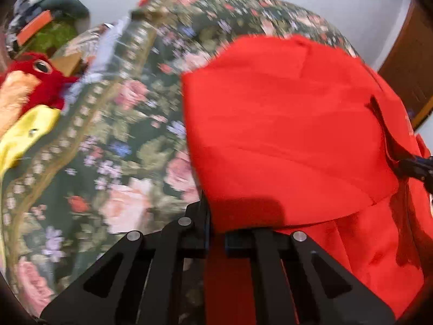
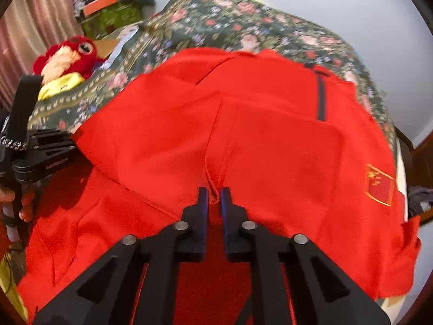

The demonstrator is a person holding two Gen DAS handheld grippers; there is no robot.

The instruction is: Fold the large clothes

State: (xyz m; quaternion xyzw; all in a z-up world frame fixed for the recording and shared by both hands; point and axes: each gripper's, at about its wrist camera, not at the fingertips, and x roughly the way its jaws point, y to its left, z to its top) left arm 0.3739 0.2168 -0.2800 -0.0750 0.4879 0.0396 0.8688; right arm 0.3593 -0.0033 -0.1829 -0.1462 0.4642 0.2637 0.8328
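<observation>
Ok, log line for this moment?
stage: grasp | left tool: shut on red garment | right tool: shut on red garment | surface: floral bedspread

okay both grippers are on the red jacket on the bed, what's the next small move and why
Probably lift both together and carry the near edge toward the far side. The left gripper and right gripper are each shut on the red jacket, which lies spread on the floral bedspread.

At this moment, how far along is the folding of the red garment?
Done: part of the red garment already lies doubled over itself on the floral bedspread.
In hand: the left gripper and right gripper are both shut on fabric at its near edge.
Left: it is still wide and loose, so at least one further fold and smoothing seem needed.
</observation>
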